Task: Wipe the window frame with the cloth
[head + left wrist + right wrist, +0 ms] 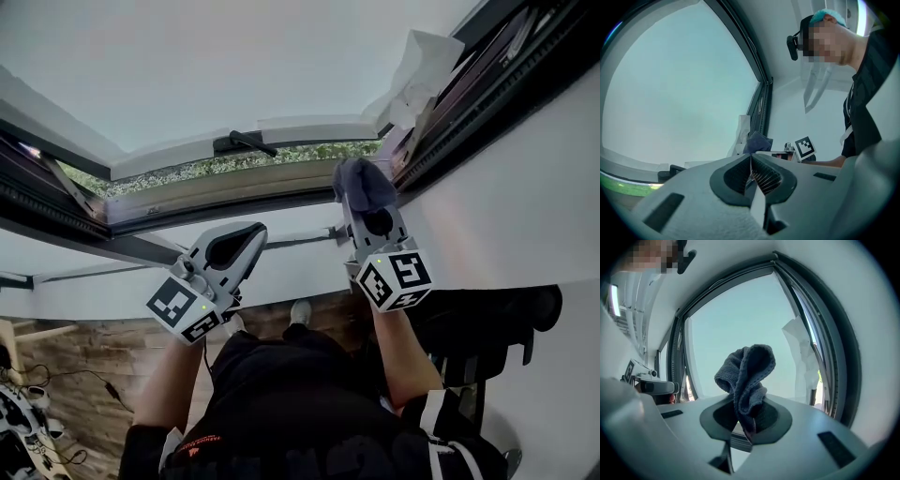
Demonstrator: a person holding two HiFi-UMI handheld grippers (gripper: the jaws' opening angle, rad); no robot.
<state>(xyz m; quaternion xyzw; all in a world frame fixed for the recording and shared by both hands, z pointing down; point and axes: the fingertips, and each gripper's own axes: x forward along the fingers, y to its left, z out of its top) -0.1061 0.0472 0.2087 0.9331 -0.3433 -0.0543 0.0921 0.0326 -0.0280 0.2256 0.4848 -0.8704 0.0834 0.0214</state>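
Note:
A dark grey-blue cloth [364, 184] is bunched up in my right gripper [362, 204], which is shut on it. The cloth is held up close to the lower right corner of the dark window frame [473, 112]. In the right gripper view the cloth [746, 373] sticks up from between the jaws, with the frame [828, 348] to its right. My left gripper [246, 236] hangs lower left, below the sill [216, 201], shut with nothing in it. In the left gripper view the cloth [757, 141] shows ahead, beside the frame [761, 108].
A crumpled white sheet [419, 73] is stuck at the frame's right corner. A black handle [246, 142] lies on the open sash. White wall [525, 197] fills the right side. Below are a wooden floor [84, 366], cables and a black stand [487, 328].

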